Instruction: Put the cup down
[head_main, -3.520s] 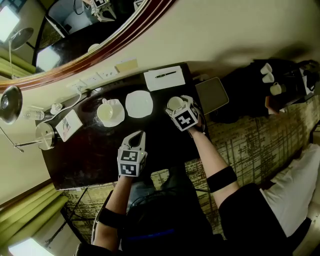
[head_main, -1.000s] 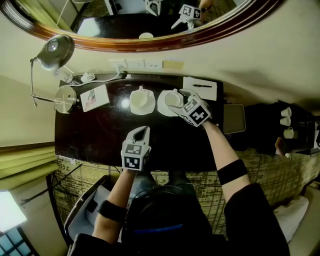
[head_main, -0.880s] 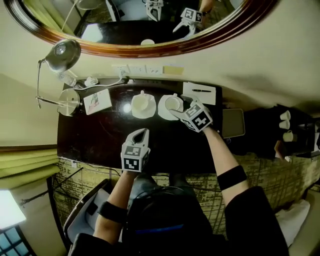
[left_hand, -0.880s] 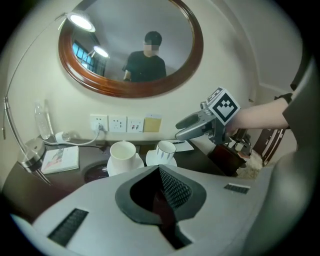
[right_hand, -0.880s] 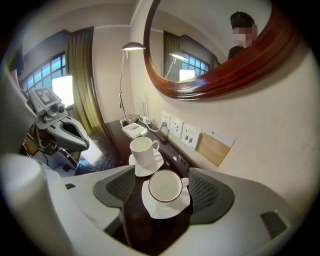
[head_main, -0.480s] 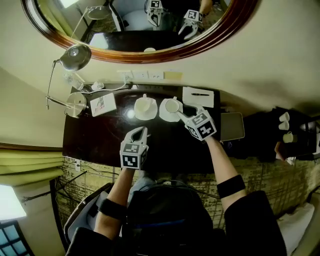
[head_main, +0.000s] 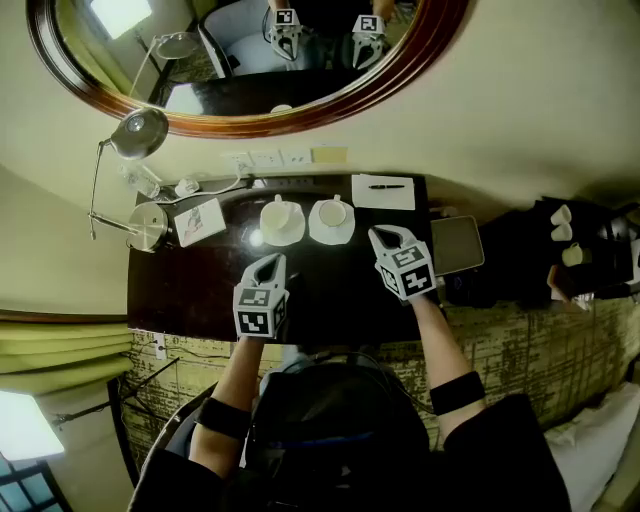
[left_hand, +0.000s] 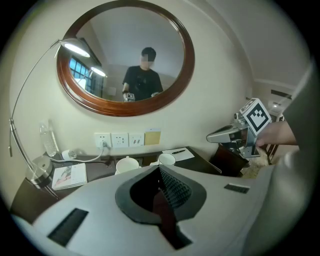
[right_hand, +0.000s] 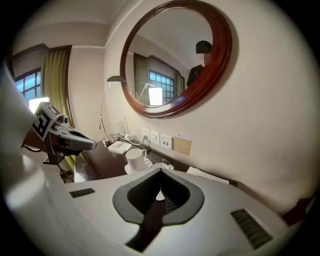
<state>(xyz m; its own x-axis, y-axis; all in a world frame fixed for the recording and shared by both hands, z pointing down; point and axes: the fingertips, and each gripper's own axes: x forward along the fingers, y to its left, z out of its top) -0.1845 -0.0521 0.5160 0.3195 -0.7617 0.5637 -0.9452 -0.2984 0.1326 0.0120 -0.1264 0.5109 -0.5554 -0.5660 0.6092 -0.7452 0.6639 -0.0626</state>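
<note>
Two white cups stand on saucers at the back of the dark desk. The right cup sits upright on its saucer, free of both grippers; the left cup is beside it. My right gripper hovers near and right of that saucer, apart from the cup; its jaws have just been closing and now stand shut with nothing between them. My left gripper is shut and empty over the desk's middle. In the left gripper view both cups show beyond the shut left gripper. The right gripper view shows the left cup.
A notepad with a pen lies at the back right, a dark tablet at the right end. A desk lamp, its round base, a booklet and a cable occupy the left. An oval mirror hangs above wall sockets.
The right gripper has let go of the right cup on its saucer, drawn back toward me and to the right, and its jaws have closed. The left gripper has risen slightly.
</note>
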